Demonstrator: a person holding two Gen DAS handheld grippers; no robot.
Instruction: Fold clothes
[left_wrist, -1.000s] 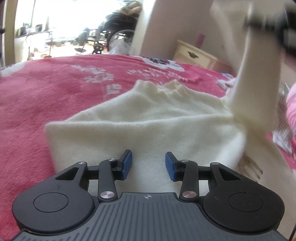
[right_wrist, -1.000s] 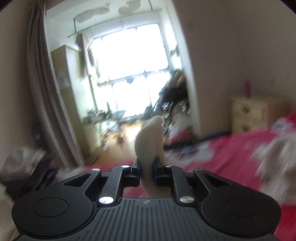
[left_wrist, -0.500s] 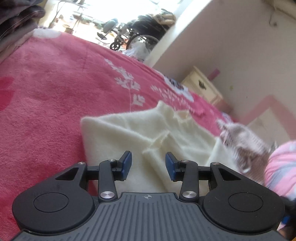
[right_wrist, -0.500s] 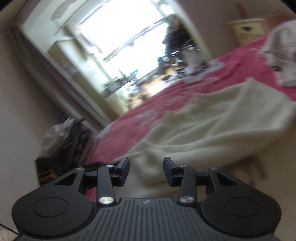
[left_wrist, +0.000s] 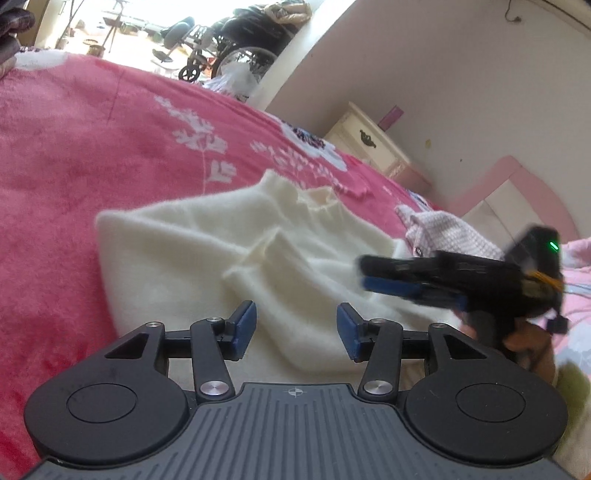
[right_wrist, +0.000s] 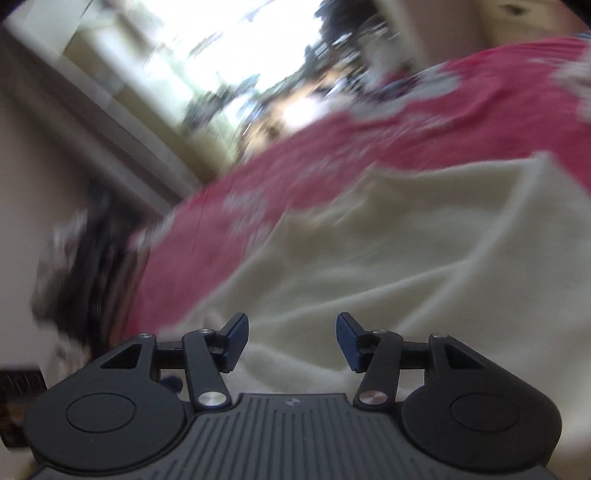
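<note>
Left wrist view: cream sweater (left_wrist: 192, 254) mid-frame on red blanket (left_wrist: 74, 155), sleeve now dropped across its body — right gripper (left_wrist: 373, 273) let go, jaws widening, empty; left gripper (left_wrist: 295, 325) likewise widening, empty — next fold pending.

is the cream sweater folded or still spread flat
Partly folded: the cream sweater has one sleeve laid across its body; the rest is spread on the pink blanket.

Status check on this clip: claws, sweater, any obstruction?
Left claw and right claw opening, nothing gripped. Cream sweater on bed, sleeve folded in. Pink knit garment alongside.
</note>
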